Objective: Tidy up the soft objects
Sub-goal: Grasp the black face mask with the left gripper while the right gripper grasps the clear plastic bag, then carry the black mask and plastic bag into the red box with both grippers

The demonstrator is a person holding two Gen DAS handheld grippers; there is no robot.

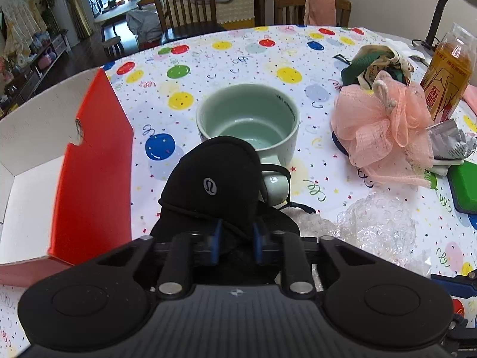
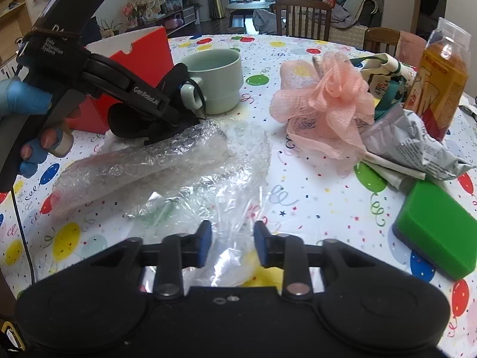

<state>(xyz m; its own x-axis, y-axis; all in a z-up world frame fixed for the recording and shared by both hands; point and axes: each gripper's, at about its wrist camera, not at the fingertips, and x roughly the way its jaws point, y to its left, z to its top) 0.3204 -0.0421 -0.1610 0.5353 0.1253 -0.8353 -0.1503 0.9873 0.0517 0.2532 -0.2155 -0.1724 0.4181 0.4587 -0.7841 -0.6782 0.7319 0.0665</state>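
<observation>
Left tongs (image 1: pixel 235 235) pinch the black eye mask (image 1: pixel 214 179), just ahead against the mug (image 1: pixel 250 119); lift clear of its handle, swing left into the red box (image 1: pixel 92 161). Right tongs (image 2: pixel 232 244) nipping thin clear plastic (image 2: pixel 226 229); confirm bite first.

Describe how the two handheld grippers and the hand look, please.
Both are matte black, with blue pads on the fingers and round black discs at each side. The left gripper carries white lettering, "GenRobot.AI" and "Data Acquisition System", and a black cable hangs below its grip. The hand wears blue finger covers. The right gripper looks the same.
</observation>
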